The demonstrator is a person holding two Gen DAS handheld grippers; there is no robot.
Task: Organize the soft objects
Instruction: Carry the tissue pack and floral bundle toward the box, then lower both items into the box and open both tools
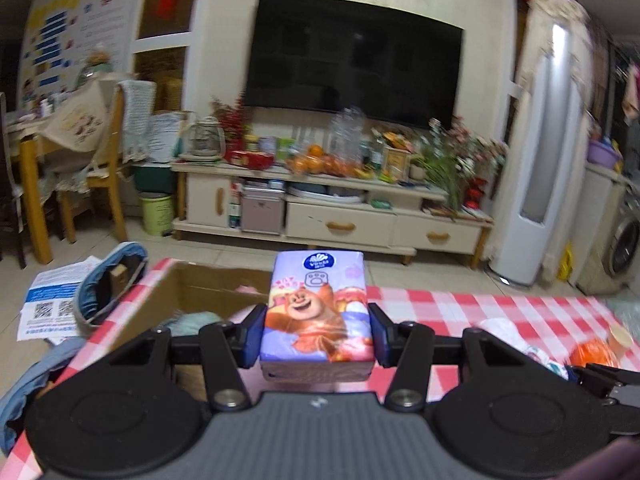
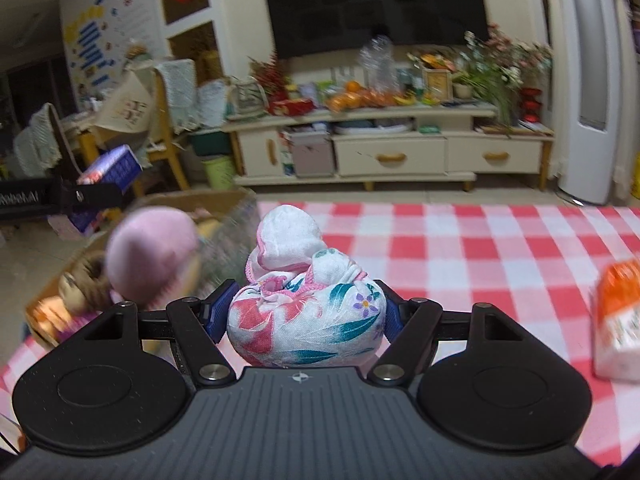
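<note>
Both jaws clamp loads above the checked tablecloth point(image 2: 460, 240): the left gripper point(image 1: 318, 334) pinches a cartoon tissue pack point(image 1: 318, 308), the right gripper point(image 2: 306, 314) a floral cloth pouch point(image 2: 308, 312), so I judge this the carry step, calling for release over the cardboard box point(image 1: 200, 284).

Each camera sits close behind its own fingers, looking forward and slightly down over the checked tablecloth point(image 1: 460, 312) toward the television cabinet point(image 2: 392, 156) well ahead. Both views share the cardboard box point(image 1: 188, 296) ahead-left, the cabinet and the dark screen point(image 1: 352, 56).
</note>
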